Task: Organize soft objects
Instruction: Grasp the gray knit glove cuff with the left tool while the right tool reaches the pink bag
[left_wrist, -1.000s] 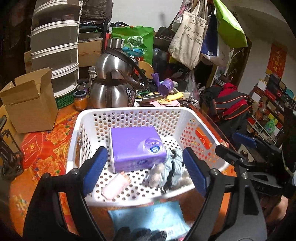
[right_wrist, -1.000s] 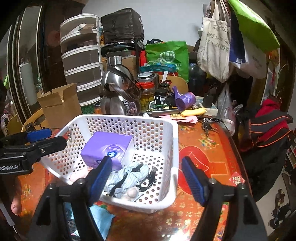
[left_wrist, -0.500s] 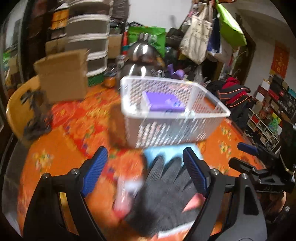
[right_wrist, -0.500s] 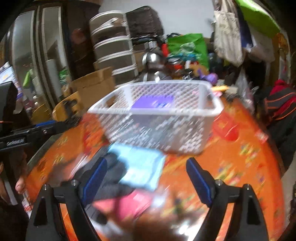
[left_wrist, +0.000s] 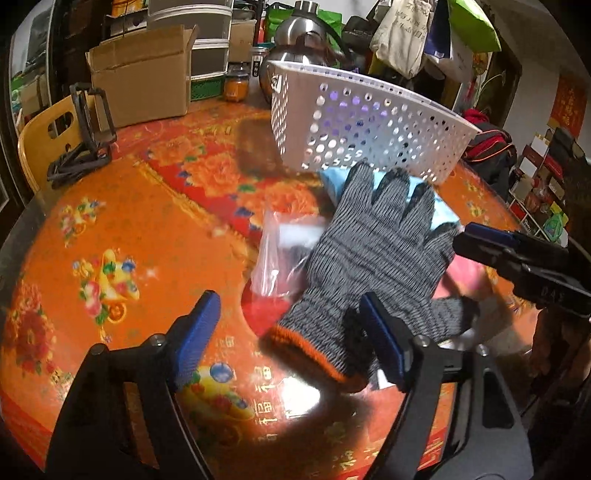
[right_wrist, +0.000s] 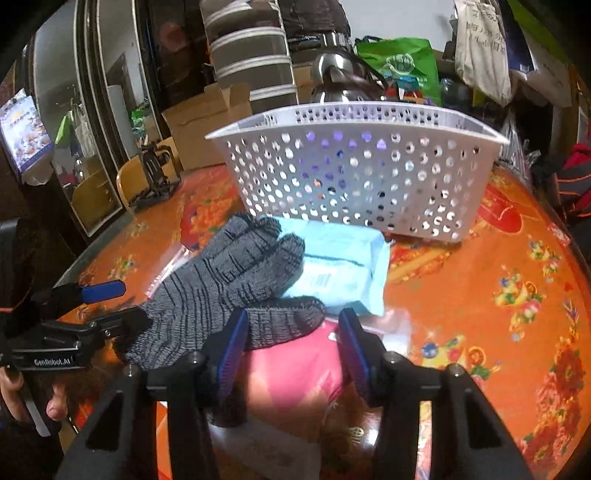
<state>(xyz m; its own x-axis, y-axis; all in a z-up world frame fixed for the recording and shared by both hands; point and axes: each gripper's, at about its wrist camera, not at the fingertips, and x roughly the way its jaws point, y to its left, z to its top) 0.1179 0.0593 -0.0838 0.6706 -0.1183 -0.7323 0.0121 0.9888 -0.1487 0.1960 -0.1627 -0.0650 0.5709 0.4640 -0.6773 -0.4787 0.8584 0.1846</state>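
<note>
Two views were checked, left wrist first. In it the grey knitted glove (left_wrist: 373, 258) lay flat on the orange tablecloth (left_wrist: 122, 236), just in front of the white basket (left_wrist: 354, 122), its fingers over a light blue packet (left_wrist: 439, 210) and a clear plastic bag (left_wrist: 280, 254) tucked under its left side. The glove looked light, limp and easily bunched; the orange-trimmed cuff (left_wrist: 306, 350) seemed the best place to pinch, being thickest and nearest. The left gripper (left_wrist: 291, 339) stood with jaws apart and closing, the cuff between them; its right pad appeared to be against the knit, its left pad clear of it, so no grip yet. In the right wrist view the same glove (right_wrist: 221, 280) lay across the blue packet (right_wrist: 347, 273) with its thumb over a pink soft pack (right_wrist: 295, 373). That pack looked squashy and glossy, probably slippery, so best pinched at an edge. The right gripper (right_wrist: 290, 343) had jaws apart and closing over the pink pack and the thumb tip; whether the pads touched either could not be told. The basket (right_wrist: 354, 177) stood just beyond the packet.
</note>
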